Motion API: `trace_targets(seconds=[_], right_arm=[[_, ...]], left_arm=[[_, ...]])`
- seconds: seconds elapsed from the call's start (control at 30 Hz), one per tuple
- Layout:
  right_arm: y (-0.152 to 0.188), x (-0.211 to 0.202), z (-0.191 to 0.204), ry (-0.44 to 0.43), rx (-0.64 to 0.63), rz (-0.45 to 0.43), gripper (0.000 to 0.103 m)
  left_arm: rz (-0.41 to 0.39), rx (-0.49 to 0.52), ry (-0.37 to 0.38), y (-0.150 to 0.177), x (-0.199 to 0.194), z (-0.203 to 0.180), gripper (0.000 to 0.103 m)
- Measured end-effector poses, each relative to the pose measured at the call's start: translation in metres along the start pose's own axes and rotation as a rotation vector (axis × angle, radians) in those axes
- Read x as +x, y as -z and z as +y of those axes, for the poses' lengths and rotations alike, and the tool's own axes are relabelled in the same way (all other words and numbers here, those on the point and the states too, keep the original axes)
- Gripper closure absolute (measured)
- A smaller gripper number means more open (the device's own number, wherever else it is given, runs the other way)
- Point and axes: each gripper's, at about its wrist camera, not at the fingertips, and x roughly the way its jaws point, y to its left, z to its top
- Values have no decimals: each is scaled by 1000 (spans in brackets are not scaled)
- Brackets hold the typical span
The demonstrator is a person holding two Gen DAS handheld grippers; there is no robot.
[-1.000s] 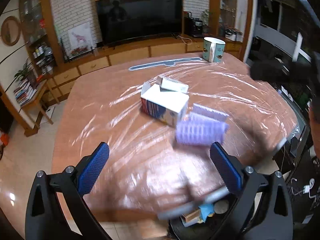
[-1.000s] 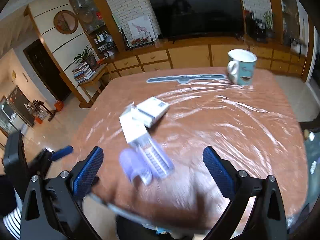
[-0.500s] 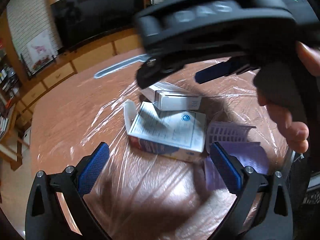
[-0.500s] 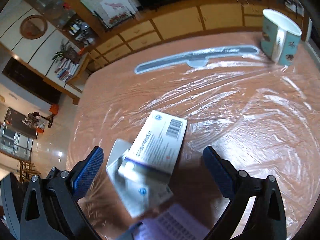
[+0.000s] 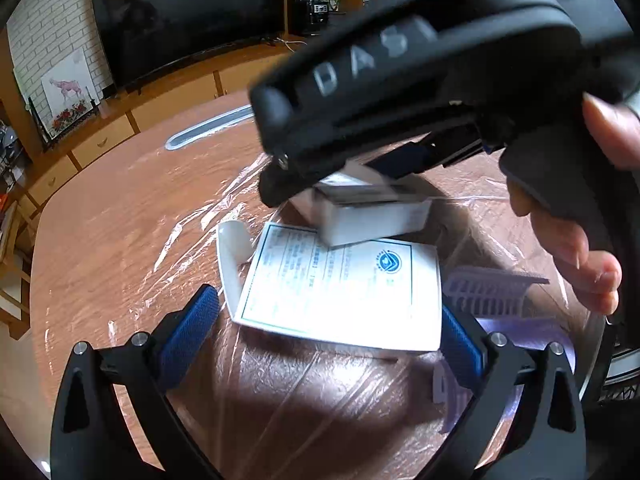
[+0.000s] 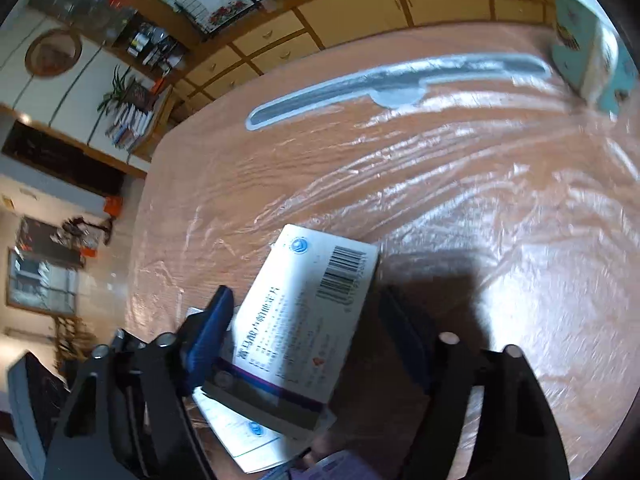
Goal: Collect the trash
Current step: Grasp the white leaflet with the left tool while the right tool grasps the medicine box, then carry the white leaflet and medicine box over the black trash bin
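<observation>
Right gripper (image 6: 304,344) straddling the small white box (image 6: 308,320), not yet clamped, long axis running away between its pads atop the bigger box (image 5: 344,292) on the bench (image 5: 120,220); left gripper (image 5: 328,336) spread wide just behind.

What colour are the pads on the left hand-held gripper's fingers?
Blue, textured pads on black fingers; clearest in the left wrist view.
</observation>
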Motion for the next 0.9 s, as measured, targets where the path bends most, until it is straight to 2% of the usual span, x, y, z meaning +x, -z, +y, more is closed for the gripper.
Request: trace_targets(seconds=[0.03,0.1,0.2,0.47,0.73,0.9], right_arm=[[-1,1,2,6,-17,-2,45],[-3,0,1,-10,-23,-4,49],[-4,0,-1,-33,-34,-8,51],[7,-15,-12,-25,-95,-70,52],[12,-29,-32,-74,-44,-110,52],[15,-42,-30,-76,-41,-138,52]], left_arm=[[1,-7,2,-1,1,0,6],[8,-20,3,-2,4,2,16],[7,-57,-1,-1,5,7,20],[8,-88,-43,1,0,9,22],[-16,-175,-48,11,-17,11,22],[-29,-195,-56,12,-23,13,22]])
